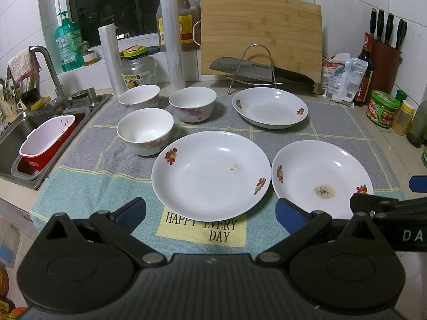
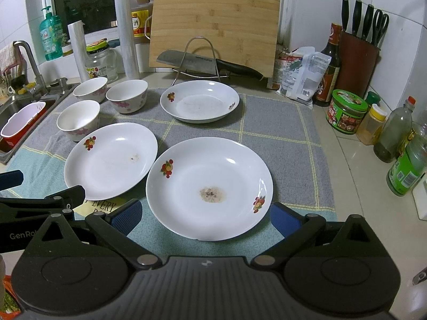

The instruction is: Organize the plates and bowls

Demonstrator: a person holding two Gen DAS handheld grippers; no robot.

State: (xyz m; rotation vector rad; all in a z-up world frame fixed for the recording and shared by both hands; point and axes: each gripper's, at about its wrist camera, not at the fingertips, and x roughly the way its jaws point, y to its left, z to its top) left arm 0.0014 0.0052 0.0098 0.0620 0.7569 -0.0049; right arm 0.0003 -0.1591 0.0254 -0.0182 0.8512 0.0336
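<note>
1. Left gripper (image 1: pixel 210 214): jaws wide apart, empty; plate (image 1: pixel 210 174) directly ahead between the fingertips.
2. Right gripper (image 2: pixel 205 217): spread, holding nothing; stained plate (image 2: pixel 209 188) just ahead.
3. Bowls (image 1: pixel 145 130) sit ahead-left.

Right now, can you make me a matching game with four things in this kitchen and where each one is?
Things
1. white plate with the big brown stain
2. steel cleaver with black handle
3. green dish soap bottle
4. red-and-white plastic basket

Places
A. in the sink
B. on the window ledge
C. on the wire rack in front of the bamboo cutting board
D. on the mat, just ahead of the right tongs

Pairs: 1-D, 2-C, 3-B, 4-A
</note>
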